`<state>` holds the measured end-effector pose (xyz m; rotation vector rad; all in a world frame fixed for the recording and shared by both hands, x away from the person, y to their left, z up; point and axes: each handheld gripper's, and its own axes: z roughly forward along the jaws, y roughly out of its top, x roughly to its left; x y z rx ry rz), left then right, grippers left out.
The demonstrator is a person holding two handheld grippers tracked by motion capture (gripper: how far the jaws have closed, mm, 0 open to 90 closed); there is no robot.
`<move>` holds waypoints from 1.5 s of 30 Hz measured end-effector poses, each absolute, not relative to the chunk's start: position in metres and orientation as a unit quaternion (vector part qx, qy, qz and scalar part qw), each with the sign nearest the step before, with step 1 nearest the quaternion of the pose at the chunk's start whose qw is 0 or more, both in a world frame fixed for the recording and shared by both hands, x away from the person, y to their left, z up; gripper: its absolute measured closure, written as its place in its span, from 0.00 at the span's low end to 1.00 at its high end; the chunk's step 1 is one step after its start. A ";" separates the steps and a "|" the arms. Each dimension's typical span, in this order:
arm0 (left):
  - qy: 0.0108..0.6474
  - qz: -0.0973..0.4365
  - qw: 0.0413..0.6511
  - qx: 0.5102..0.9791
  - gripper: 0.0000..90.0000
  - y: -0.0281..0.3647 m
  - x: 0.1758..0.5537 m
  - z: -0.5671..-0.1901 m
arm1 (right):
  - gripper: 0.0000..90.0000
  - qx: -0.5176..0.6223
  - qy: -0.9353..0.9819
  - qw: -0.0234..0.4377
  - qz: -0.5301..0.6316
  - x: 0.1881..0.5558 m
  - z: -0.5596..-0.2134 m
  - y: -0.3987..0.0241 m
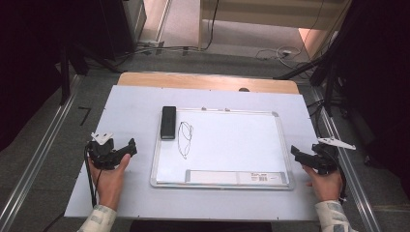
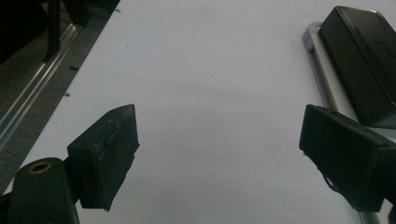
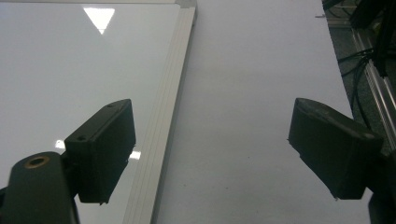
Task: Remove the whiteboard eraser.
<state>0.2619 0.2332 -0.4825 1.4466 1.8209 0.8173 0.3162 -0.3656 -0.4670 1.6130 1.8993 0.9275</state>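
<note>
A whiteboard point(image 1: 227, 145) with a silver frame lies flat on the white table point(image 1: 135, 101). A looping black scribble point(image 1: 185, 137) marks its left part, and a black eraser point(image 1: 168, 122) rests on its left edge. My left gripper point(image 1: 128, 147) is held left of the board, jaws wide open over bare table, with the eraser point(image 2: 359, 60) and the board frame point(image 2: 322, 74) ahead on the right. My right gripper point(image 1: 296, 153) hovers at the board's right edge, open and holding nothing, with the frame point(image 3: 170, 107) running between its jaws.
A grey label strip point(image 1: 237, 177) sits along the board's near edge. Metal rails point(image 1: 38, 154) run along both sides of the table. Cables point(image 1: 270, 53) and dark stands lie on the floor beyond the far edge.
</note>
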 end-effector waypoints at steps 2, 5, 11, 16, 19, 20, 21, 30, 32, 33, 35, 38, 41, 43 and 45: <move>0.697 0.315 0.333 0.552 0.14 0.233 0.262 -0.481 | 0.15 0.590 0.693 0.238 0.340 0.316 -0.467 -0.365; 0.696 0.314 0.336 0.552 0.14 0.233 0.262 -0.481 | 0.15 0.586 0.696 0.238 0.339 0.315 -0.467 -0.364; 0.693 0.309 0.342 0.555 0.14 0.230 0.264 -0.480 | 0.15 0.587 0.696 0.239 0.339 0.315 -0.467 -0.364; 0.691 0.309 0.348 0.553 0.14 0.227 0.267 -0.478 | 0.15 0.586 0.696 0.239 0.339 0.315 -0.466 -0.363; 0.689 0.305 0.353 0.555 0.14 0.225 0.271 -0.475 | 0.15 0.587 0.693 0.233 0.347 0.314 -0.465 -0.362; 0.687 0.305 0.353 0.557 0.14 0.223 0.272 -0.475 | 0.15 0.586 0.694 0.234 0.347 0.314 -0.464 -0.362; 0.686 0.306 0.354 0.558 0.14 0.221 0.274 -0.475 | 0.15 0.586 0.694 0.233 0.347 0.313 -0.464 -0.361; 0.678 0.299 0.353 0.572 0.14 0.205 0.292 -0.474 | 0.15 0.584 0.696 0.229 0.350 0.313 -0.464 -0.361; 0.677 0.296 0.351 0.575 0.14 0.202 0.297 -0.474 | 0.15 0.584 0.695 0.229 0.350 0.313 -0.464 -0.361; 0.675 0.297 0.349 0.578 0.14 0.200 0.299 -0.474 | 0.15 0.585 0.695 0.228 0.350 0.313 -0.464 -0.361; 0.673 0.294 0.347 0.583 0.14 0.195 0.306 -0.475 | 0.15 0.586 0.694 0.228 0.351 0.313 -0.464 -0.362; 0.674 0.294 0.345 0.584 0.16 0.193 0.310 -0.476 | 0.15 0.586 0.694 0.228 0.351 0.313 -0.464 -0.361; 0.677 0.292 0.343 0.582 0.17 0.192 0.315 -0.476 | 0.15 0.586 0.695 0.226 0.351 0.314 -0.464 -0.361; 0.678 0.293 0.340 0.582 0.17 0.191 0.319 -0.475 | 0.15 0.585 0.695 0.225 0.352 0.314 -0.464 -0.361; 0.679 0.293 0.343 0.580 0.17 0.188 0.324 -0.474 | 0.15 0.585 0.695 0.225 0.352 0.313 -0.464 -0.360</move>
